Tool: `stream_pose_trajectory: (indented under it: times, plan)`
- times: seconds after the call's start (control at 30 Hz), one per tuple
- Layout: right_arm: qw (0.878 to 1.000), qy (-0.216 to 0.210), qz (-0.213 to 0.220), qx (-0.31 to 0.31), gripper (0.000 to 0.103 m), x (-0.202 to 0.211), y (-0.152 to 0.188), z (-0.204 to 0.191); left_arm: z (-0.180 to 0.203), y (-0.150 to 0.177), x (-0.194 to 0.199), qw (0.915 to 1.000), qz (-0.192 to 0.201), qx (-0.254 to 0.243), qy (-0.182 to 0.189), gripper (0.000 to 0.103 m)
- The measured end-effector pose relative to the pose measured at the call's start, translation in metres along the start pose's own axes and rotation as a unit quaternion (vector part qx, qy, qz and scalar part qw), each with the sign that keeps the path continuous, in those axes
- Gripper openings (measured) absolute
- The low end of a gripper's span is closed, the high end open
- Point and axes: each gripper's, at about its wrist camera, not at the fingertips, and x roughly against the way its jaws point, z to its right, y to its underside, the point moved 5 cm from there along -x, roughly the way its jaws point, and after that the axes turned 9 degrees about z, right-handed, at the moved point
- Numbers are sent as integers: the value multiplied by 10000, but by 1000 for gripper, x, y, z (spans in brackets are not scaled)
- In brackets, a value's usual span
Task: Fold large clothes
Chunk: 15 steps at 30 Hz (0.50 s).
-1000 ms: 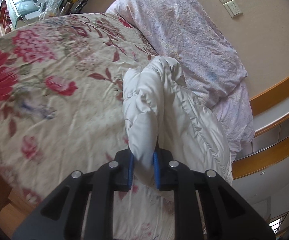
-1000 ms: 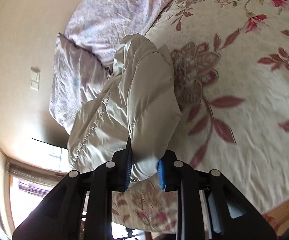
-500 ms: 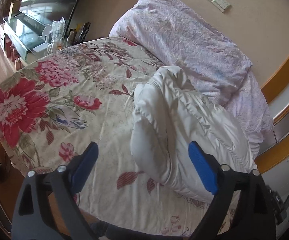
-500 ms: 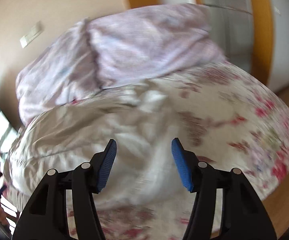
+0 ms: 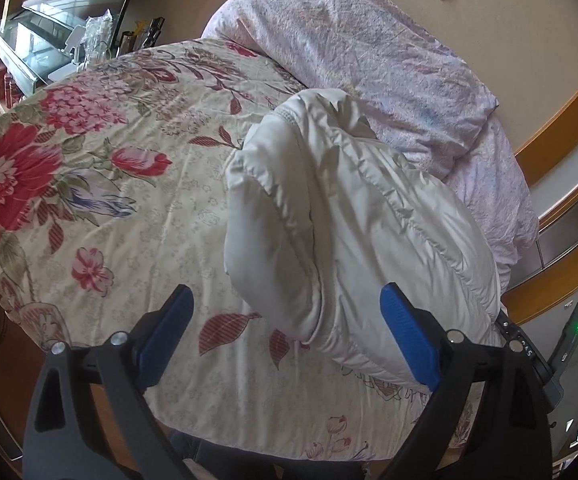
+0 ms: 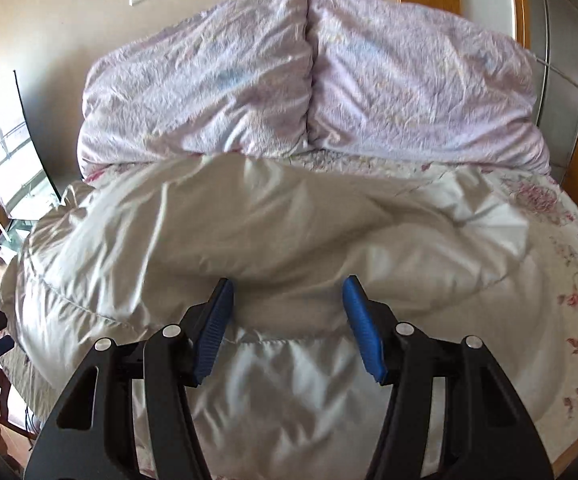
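1. One white puffy jacket [image 5: 353, 220] lies bunched on the floral bedspread [image 5: 109, 184], its far end just beside the lilac pillows [image 6: 309, 76]. There are two of those, side by side against the wall.
2. The left hand-held gripper [image 5: 285, 336] hangs over the jacket's near end with its blue pads wide apart, gripping nothing. The rounded, folded end sits between them, unpressed.
3. The right hand-held gripper [image 6: 289, 328] hovers over the middle of the jacket [image 6: 249, 232], jaws apart. Fabric bulges up between the pads, but I can't see them pinching it.
4. My read on handling: light, soft and springy, with a slick, shiny shell. It'll puff back up and may slide out of a shallow pinch.
5. Best hold, I'd say, is a stitched seam or the hem edge, where the filling is thin. Take a deep bite, one gripper at each end.
6. Count: one jacket, two pillows, one bedspread, two grippers.
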Motion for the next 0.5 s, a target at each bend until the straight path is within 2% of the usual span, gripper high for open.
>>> stream_pose_trajectory:
  times: [0.3, 0.5]
  plan:
    - [9987, 173, -402, 259, 63, -28, 25, -9, 0, -3, -19, 9999, -65, 123, 38, 94]
    - [9978, 338, -438, 368, 63, -38, 36, -15, -2, -8, -34, 9990, -90, 392, 172, 94]
